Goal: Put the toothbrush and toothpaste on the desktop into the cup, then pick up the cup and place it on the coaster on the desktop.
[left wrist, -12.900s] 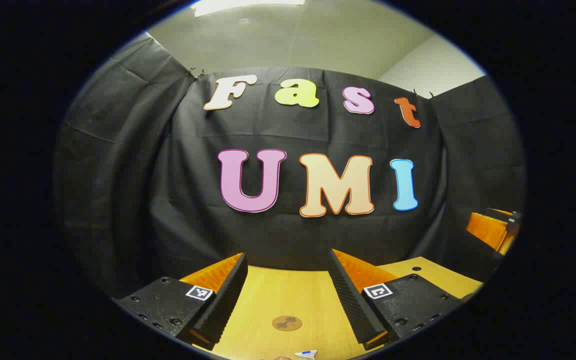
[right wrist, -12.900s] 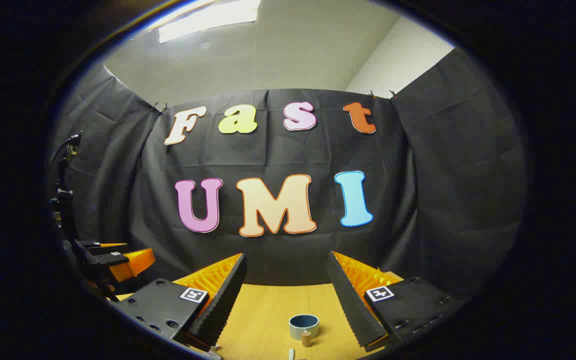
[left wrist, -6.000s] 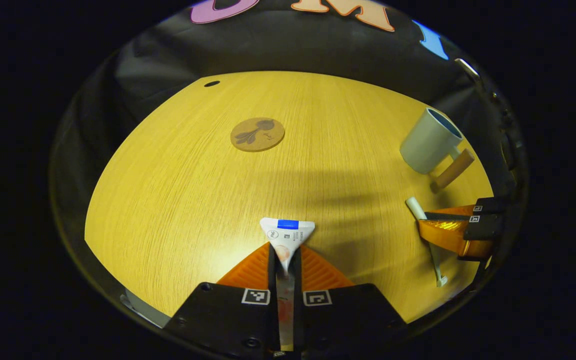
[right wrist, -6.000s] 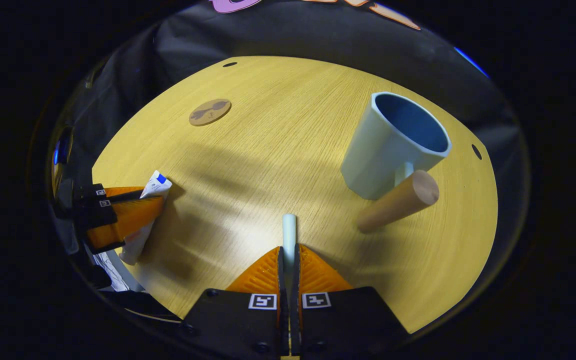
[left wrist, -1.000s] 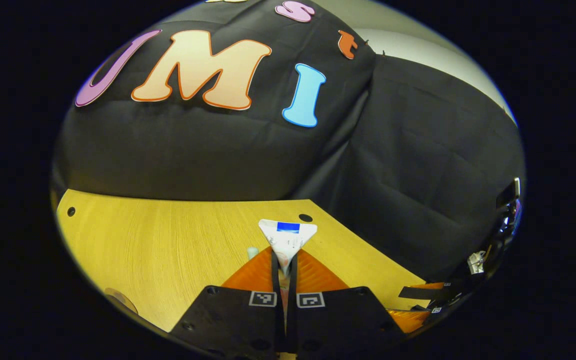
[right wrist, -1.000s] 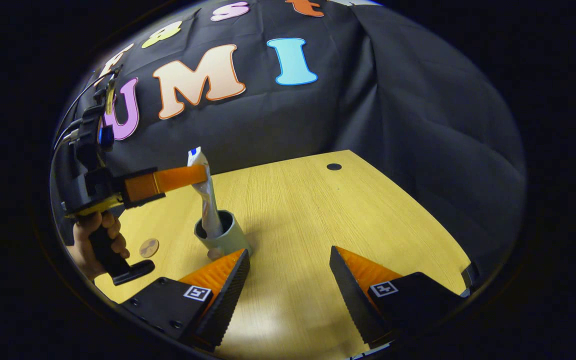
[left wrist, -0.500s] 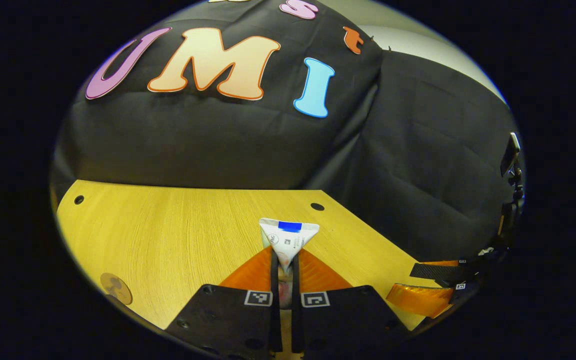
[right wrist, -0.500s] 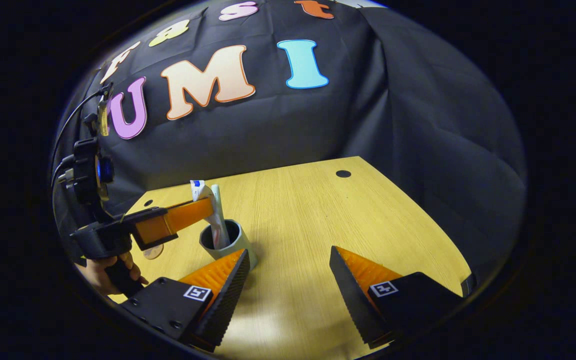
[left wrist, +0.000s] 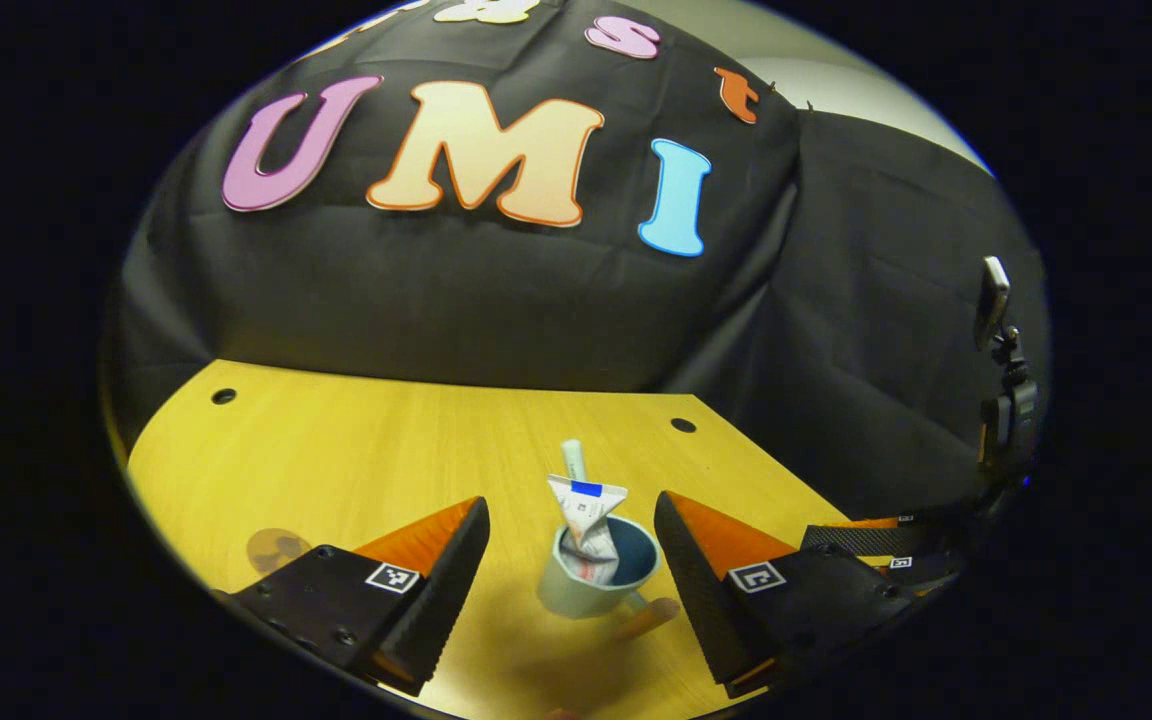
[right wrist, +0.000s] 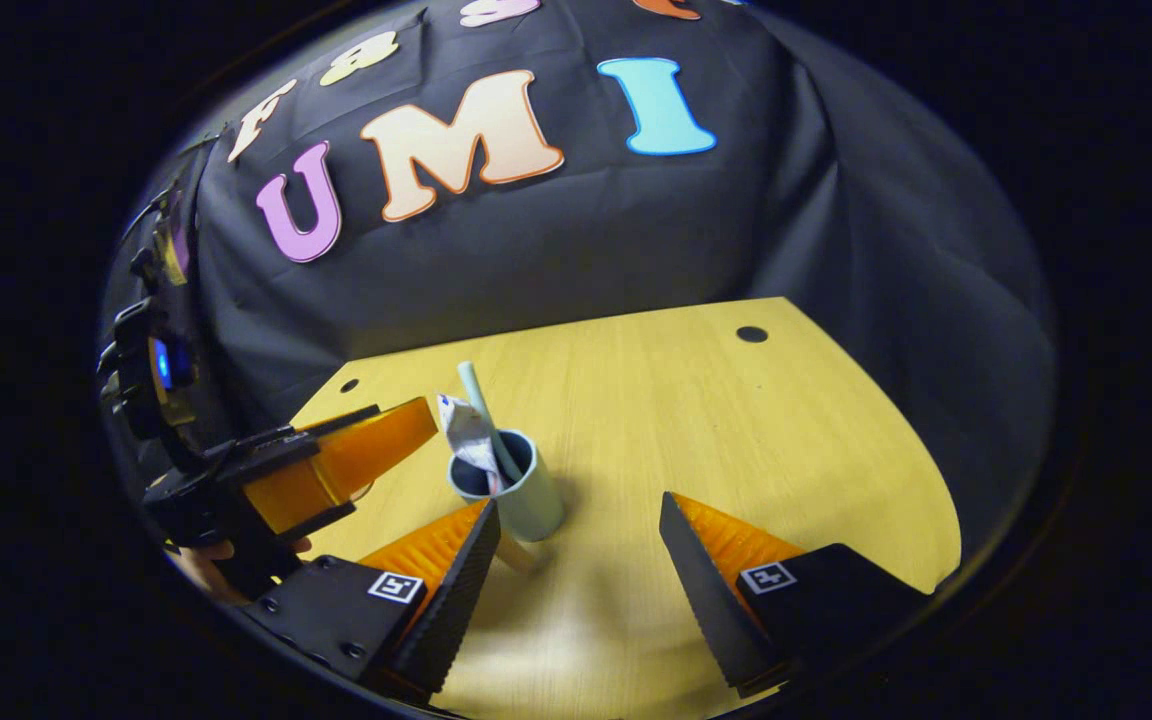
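A pale grey-green cup (left wrist: 576, 592) with a blue inside stands on the wooden desktop, its wooden handle (left wrist: 650, 618) pointing toward me. The white toothpaste tube (left wrist: 590, 512) and the pale toothbrush (left wrist: 573, 460) stand in it, leaning on the rim. My left gripper (left wrist: 571, 505) is open, just short of the cup, and touches nothing. In the right gripper view the cup (right wrist: 536, 505) with the toothpaste tube (right wrist: 463, 428) and toothbrush (right wrist: 481, 398) sits beyond my left finger. My right gripper (right wrist: 578, 505) is open and holds nothing. The left gripper (right wrist: 356, 455) hangs open beside the cup.
The round brown coaster (left wrist: 276, 548) lies on the desktop (left wrist: 386, 440) to the left of the cup, half behind my left finger. The right gripper (left wrist: 866, 545) is low at the right. The desktop (right wrist: 736, 420) has small round holes (right wrist: 752, 334) near its back corners.
My left gripper has opened and let go of the toothpaste tube, which now stands in the cup beside the toothbrush. That gripper has drawn back. The right gripper stays open.
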`<state>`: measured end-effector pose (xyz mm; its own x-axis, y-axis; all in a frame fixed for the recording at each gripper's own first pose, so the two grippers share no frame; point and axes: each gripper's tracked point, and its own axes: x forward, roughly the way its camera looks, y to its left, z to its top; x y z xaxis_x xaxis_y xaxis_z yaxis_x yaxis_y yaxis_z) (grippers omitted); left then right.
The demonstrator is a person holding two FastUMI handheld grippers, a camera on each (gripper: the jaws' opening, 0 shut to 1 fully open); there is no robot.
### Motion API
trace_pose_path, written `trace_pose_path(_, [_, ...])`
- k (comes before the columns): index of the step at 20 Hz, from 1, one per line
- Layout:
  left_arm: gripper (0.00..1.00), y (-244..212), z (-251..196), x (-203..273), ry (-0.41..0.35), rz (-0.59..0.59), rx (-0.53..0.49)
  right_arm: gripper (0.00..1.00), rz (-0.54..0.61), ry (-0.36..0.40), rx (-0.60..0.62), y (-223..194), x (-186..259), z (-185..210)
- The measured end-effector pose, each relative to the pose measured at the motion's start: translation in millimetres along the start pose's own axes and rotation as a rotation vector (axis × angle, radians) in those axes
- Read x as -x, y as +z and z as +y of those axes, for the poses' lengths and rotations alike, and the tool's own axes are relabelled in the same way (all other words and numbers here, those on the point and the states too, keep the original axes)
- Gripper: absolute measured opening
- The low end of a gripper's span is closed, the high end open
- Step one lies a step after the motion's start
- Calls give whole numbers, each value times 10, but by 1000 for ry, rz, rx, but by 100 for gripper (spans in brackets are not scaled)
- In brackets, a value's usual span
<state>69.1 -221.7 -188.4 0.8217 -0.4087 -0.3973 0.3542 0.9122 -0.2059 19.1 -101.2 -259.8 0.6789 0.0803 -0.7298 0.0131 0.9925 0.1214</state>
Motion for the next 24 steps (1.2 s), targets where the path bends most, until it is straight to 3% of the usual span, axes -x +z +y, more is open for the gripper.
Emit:
trace_pose_path(2, [95, 32, 162, 237, 61, -20, -20, 99, 74, 52, 17, -29, -33, 128])
trace_pose_path(3, [95, 48, 245, 367, 87, -38, -28, 95, 99, 64, 37, -20, -75, 179])
trace_pose_path(8, [95, 63, 591, 804, 168, -52, -45, 99, 296, 96, 85, -141, -251, 378])
trace_pose_path(18, [95, 15, 1359, 1299, 261, -45, -46, 99, 515, 8, 192, -442, -728, 458])
trace_pose_path(21, [95, -13, 1519, 1400, 281, -42, -34, 94, 563, -10, 212, -496, -855, 465])
trace_pose_path(22, [95, -6, 1566, 1434, 288, -44, -34, 99, 580, -17, 223, -519, -893, 454])
trace_pose_path(23, [95, 0, 1608, 1466, 294, -44, -36, 94, 599, -21, 233, -559, -920, 447])
trace_pose_path(24, [95, -2, 1662, 1483, 304, -45, -38, 99, 617, -17, 240, -593, -948, 457])
